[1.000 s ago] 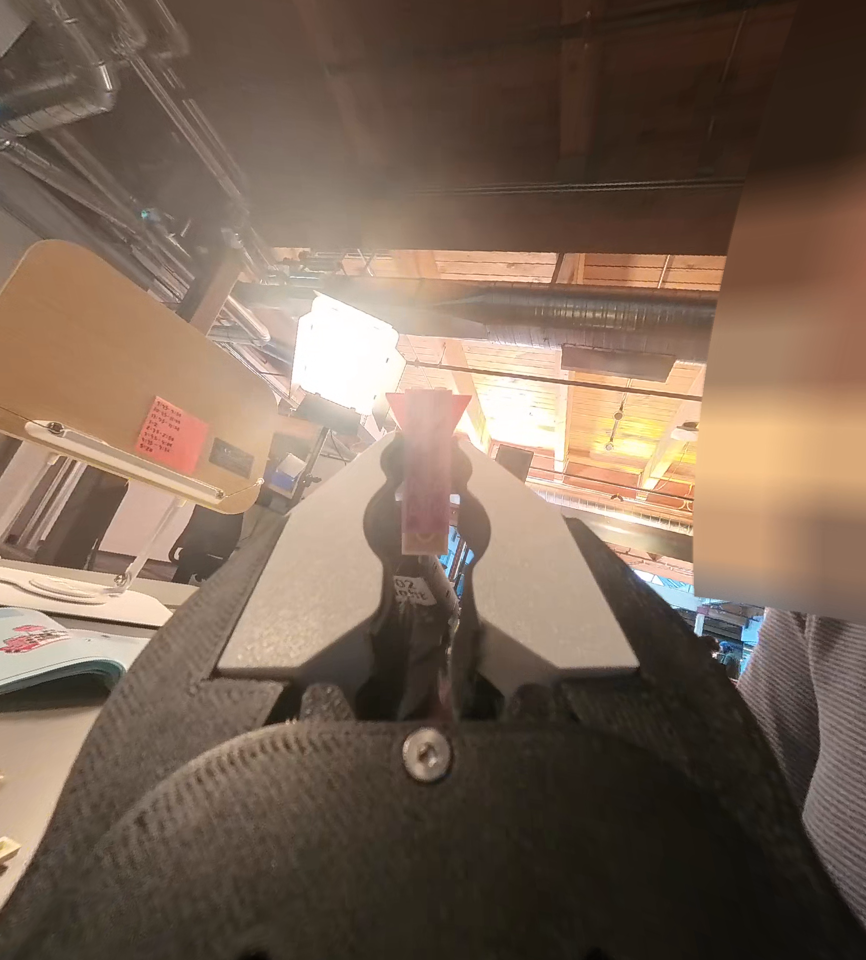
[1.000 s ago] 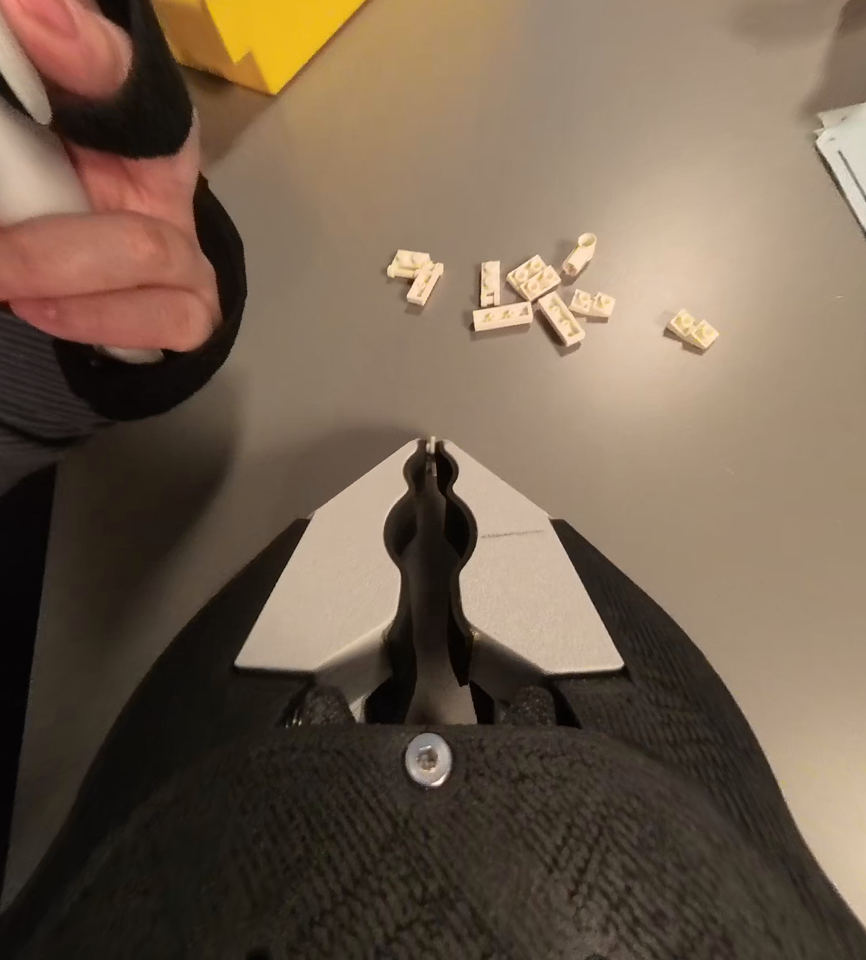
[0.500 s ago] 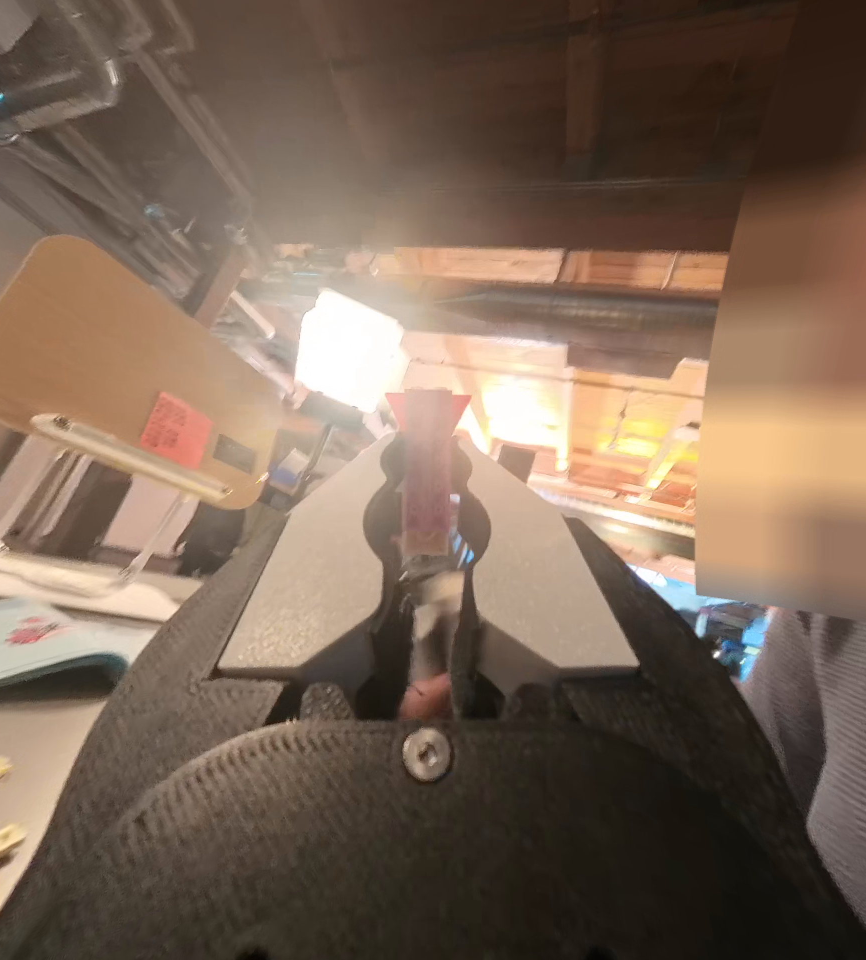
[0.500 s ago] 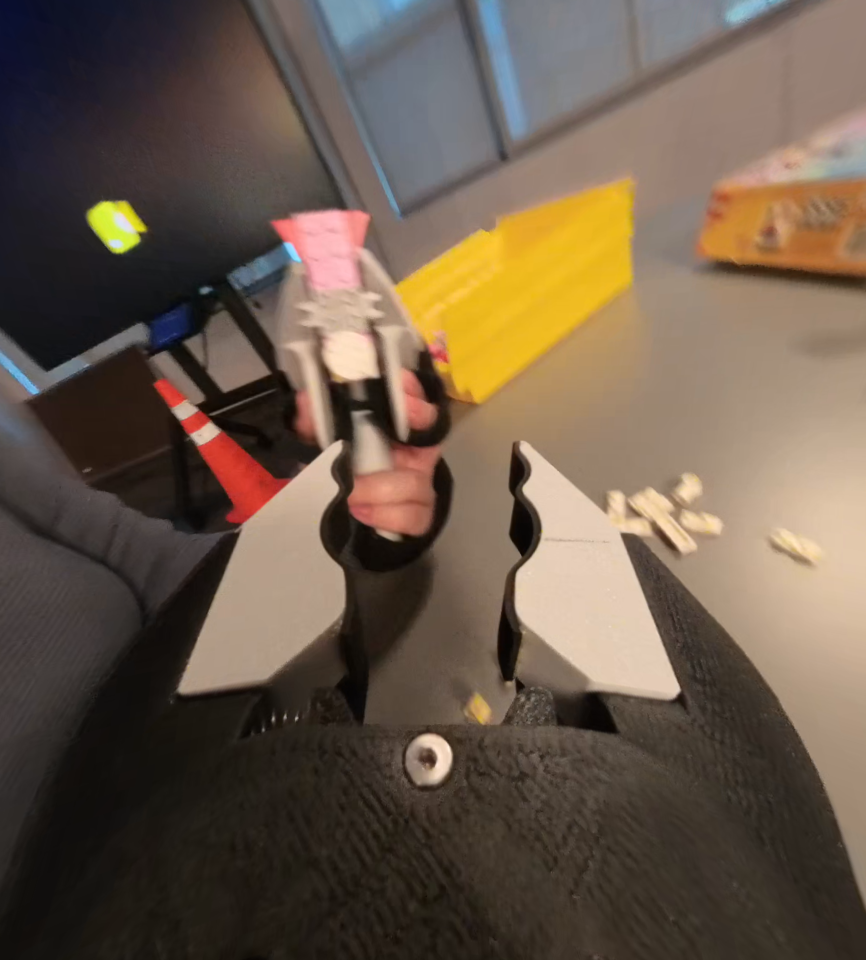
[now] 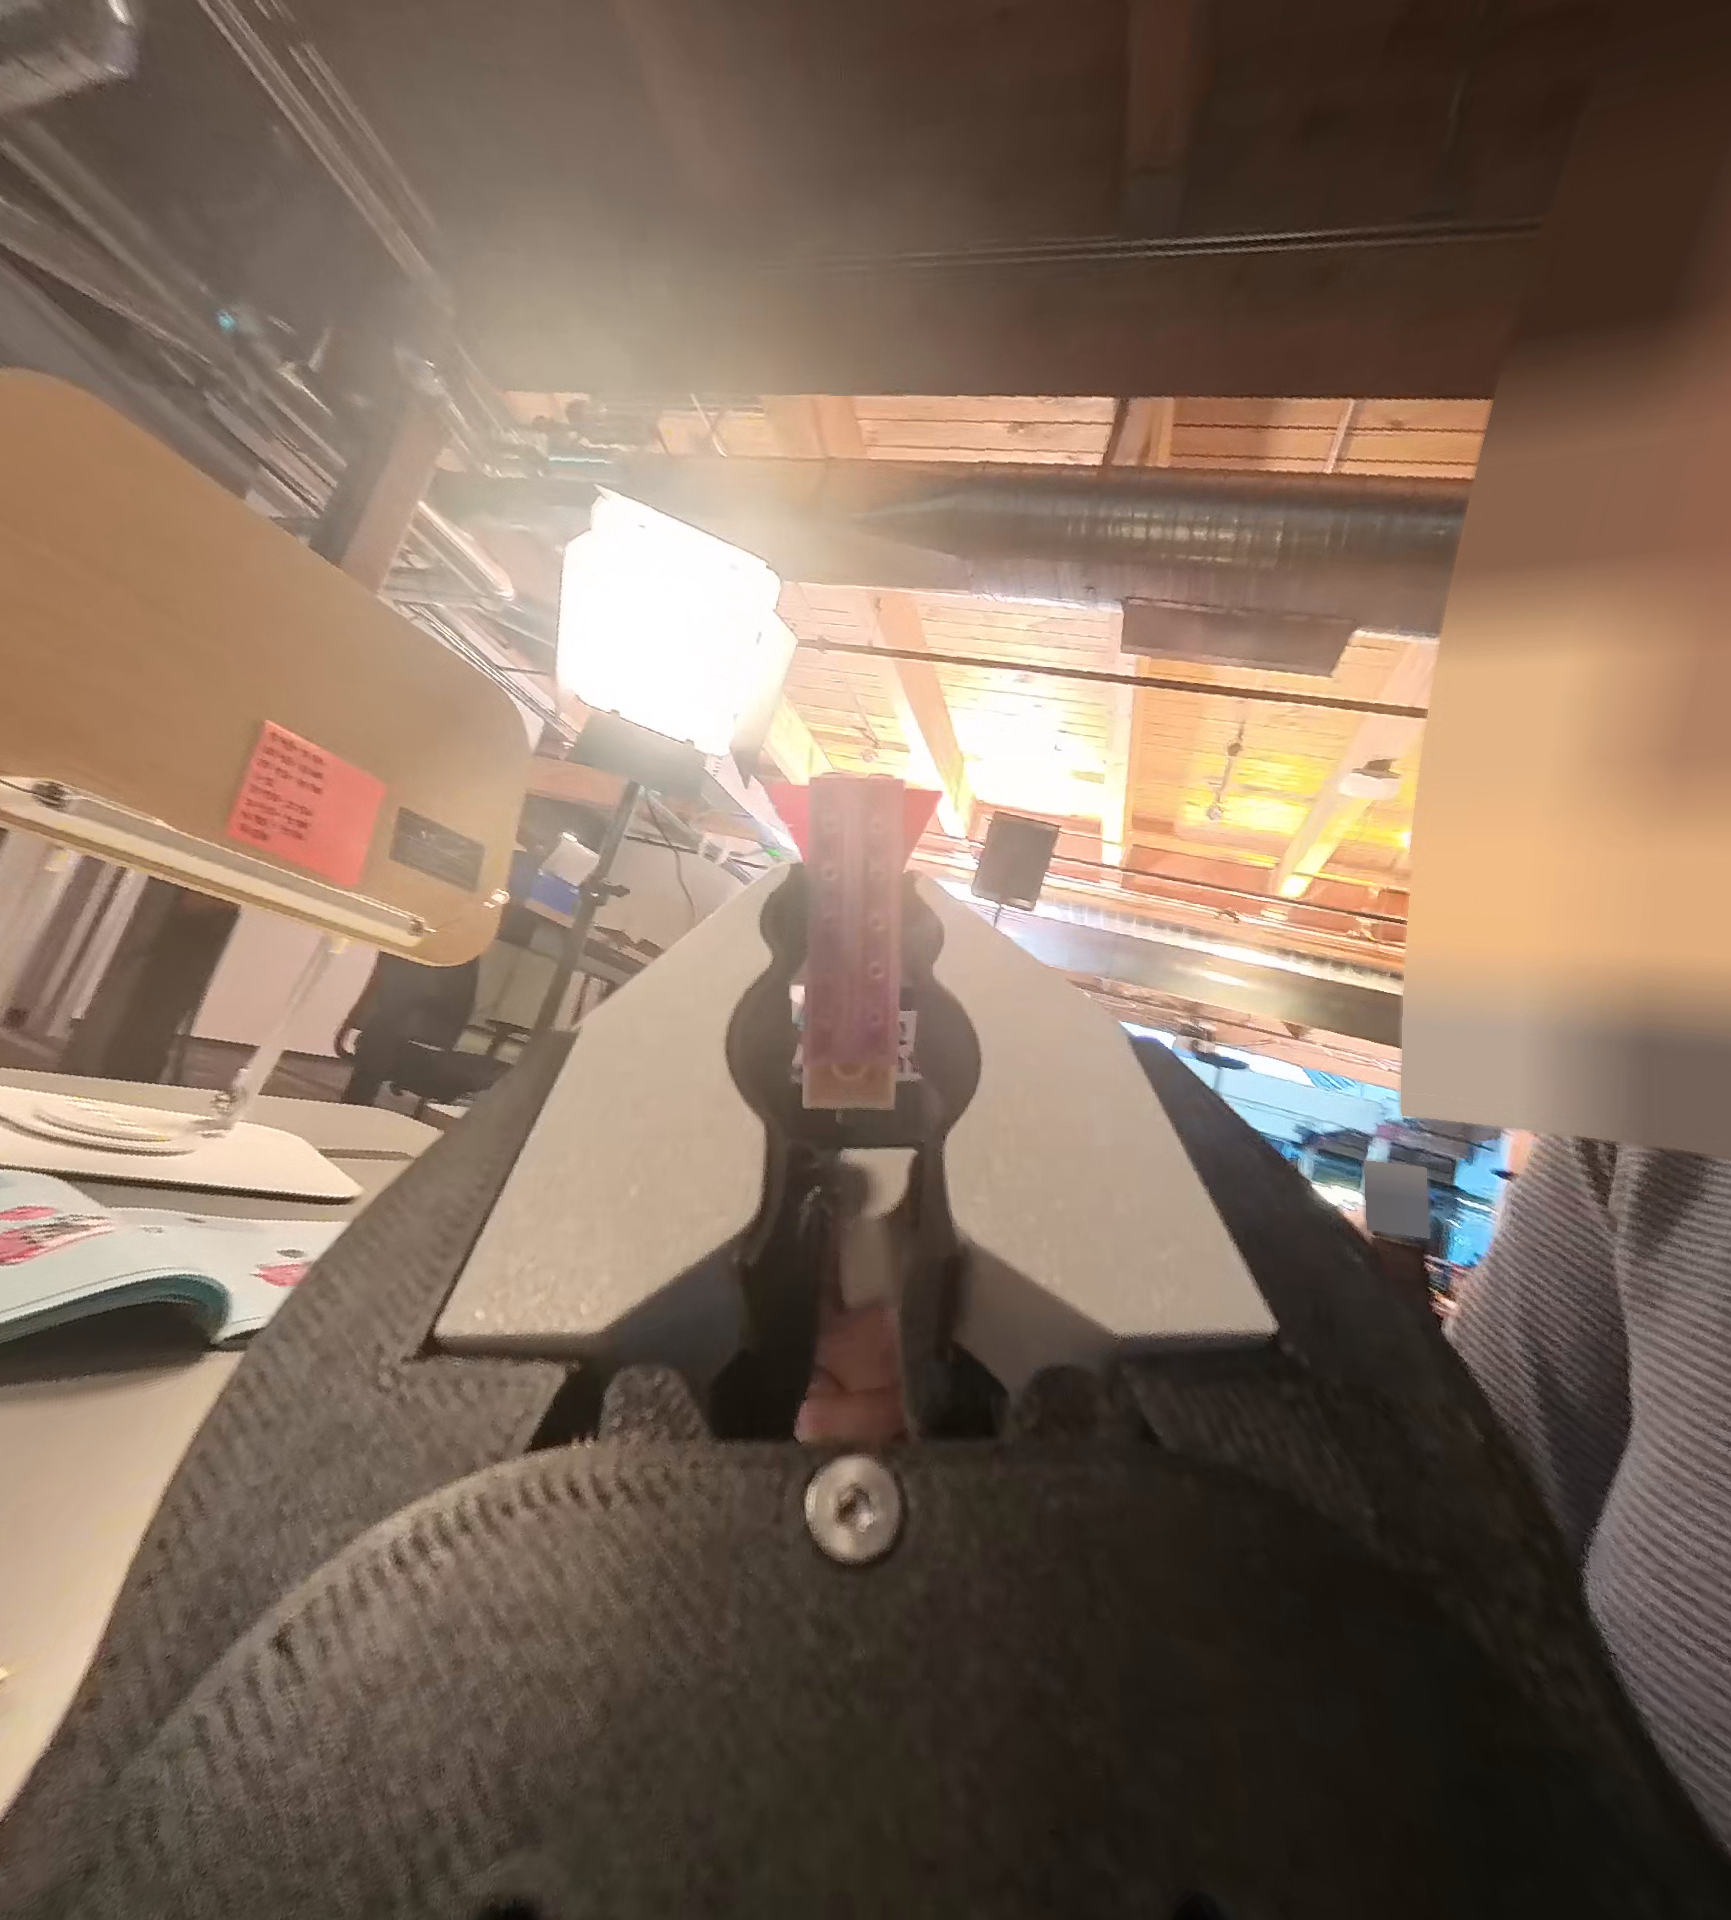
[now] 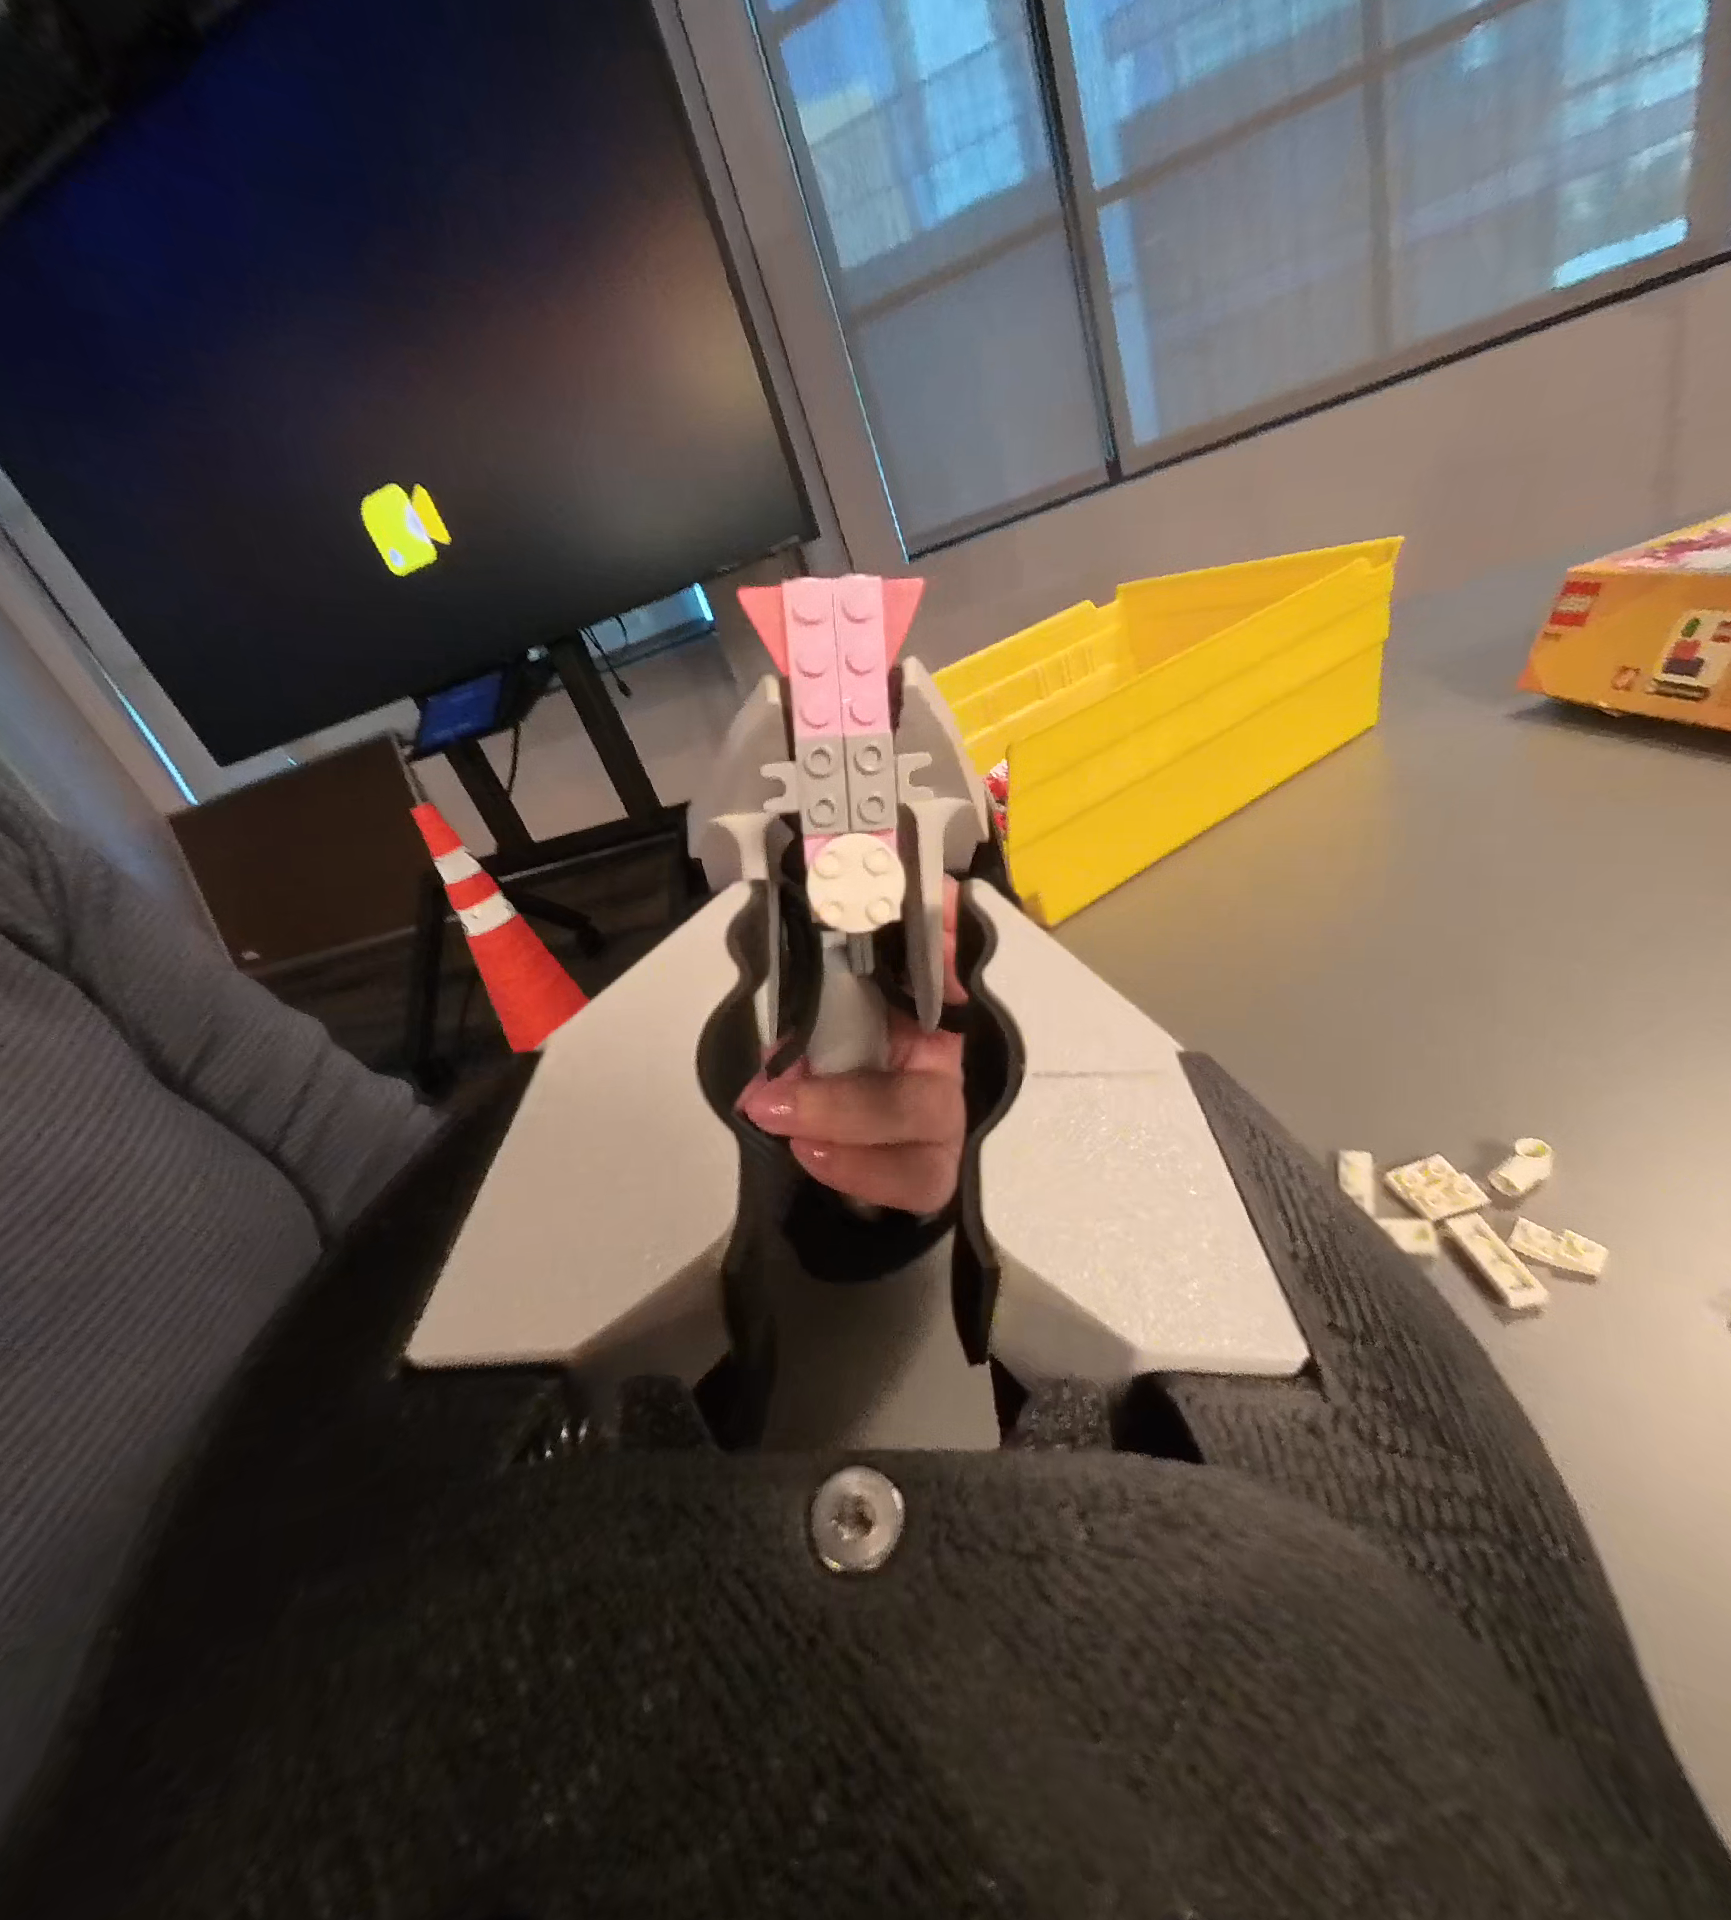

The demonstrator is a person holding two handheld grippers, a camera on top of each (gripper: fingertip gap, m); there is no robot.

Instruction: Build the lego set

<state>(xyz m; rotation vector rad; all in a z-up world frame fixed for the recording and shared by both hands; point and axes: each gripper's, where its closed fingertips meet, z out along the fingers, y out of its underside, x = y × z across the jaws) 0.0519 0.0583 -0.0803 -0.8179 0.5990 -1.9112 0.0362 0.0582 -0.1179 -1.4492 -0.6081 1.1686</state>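
Two handheld grippers, one small brick assembly, assorted table items.

1. Left gripper (image 5: 853,883): centre of the left wrist view, pointed upward toward a wooden ceiling. Jaws narrow, closed on the pink brick assembly (image 5: 850,956), whose underside faces the camera. Red wedge tips flare at the upper end, above the fingertips.
2. Same assembly, right wrist view, upper centre (image 6: 840,665): pink plates on top, grey plates (image 6: 845,779) below them, and a white round plate (image 6: 853,881) at the lower end. The left gripper's grey fingers (image 6: 928,769) flank the assembly on both sides. A hand (image 6: 871,1132) grips the handle beneath.
3. Right gripper (image 6: 850,904): lower centre of its own view, jaws partly apart, nothing between the pads. The assembly and the hand show through the gap, farther off and not touching its fingers.
4. Grey table (image 6: 1360,987): right half of the right wrist view.
5. Yellow bin (image 6: 1204,707): on the table, right of centre, behind the assembly.
6. Orange box (image 6: 1692,644): right edge.
7. Small white pieces (image 6: 1463,1216): scattered at lower right, well apart from both grippers.
8. Orange traffic cone (image 6: 497,935) and dark screen (image 6: 321,364): left of centre and upper left.
9. Left wrist view, left side: light blue booklet (image 5: 61,1278) on the table, wooden board (image 5: 165,623) on a clear stand above it, and a bright light panel (image 5: 669,644) at upper centre.
10. Grey ribbed sleeve (image 5: 1671,1455): lower right.
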